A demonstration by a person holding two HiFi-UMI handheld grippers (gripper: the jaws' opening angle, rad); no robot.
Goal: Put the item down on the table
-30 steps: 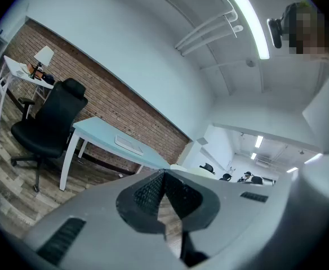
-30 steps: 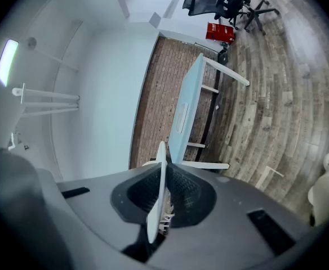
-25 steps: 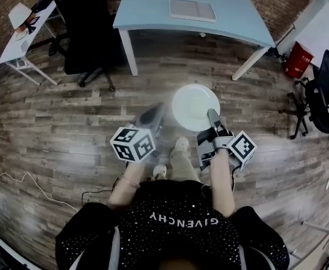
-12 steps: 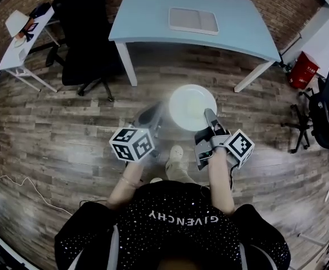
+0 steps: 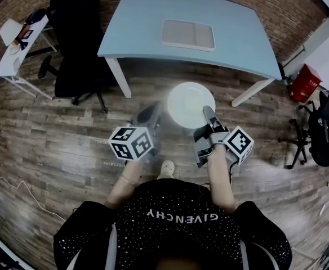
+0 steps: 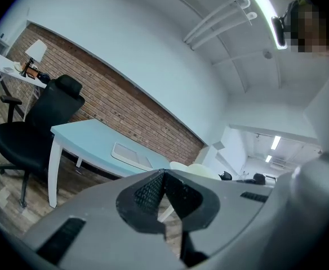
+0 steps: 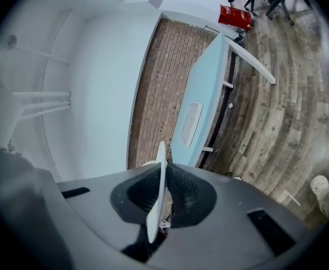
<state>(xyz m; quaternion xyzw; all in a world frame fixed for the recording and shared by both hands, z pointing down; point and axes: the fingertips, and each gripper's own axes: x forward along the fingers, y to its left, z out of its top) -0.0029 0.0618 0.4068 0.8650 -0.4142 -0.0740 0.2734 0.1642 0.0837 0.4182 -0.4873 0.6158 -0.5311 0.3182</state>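
Observation:
A white plate (image 5: 190,104) hangs level over the wooden floor in front of me. My right gripper (image 5: 207,114) is shut on its right rim. In the right gripper view the plate (image 7: 158,201) shows edge-on, pinched between the pads. My left gripper (image 5: 152,112) points forward just left of the plate with its jaws shut and nothing between them; in the left gripper view the plate (image 6: 198,170) shows beyond the jaws. The light blue table (image 5: 142,27) stands ahead with a grey tray (image 5: 187,34) on it.
A black office chair (image 5: 77,38) stands left of the table. At the far left is a small white side table (image 5: 12,49). A red container (image 5: 302,83) and another black chair (image 5: 328,122) are at the right. The table's white legs (image 5: 115,75) lie ahead.
The table has drawn nearer and fills more of the head view. Both grippers and the plate moved forward together, and the grip is unchanged.

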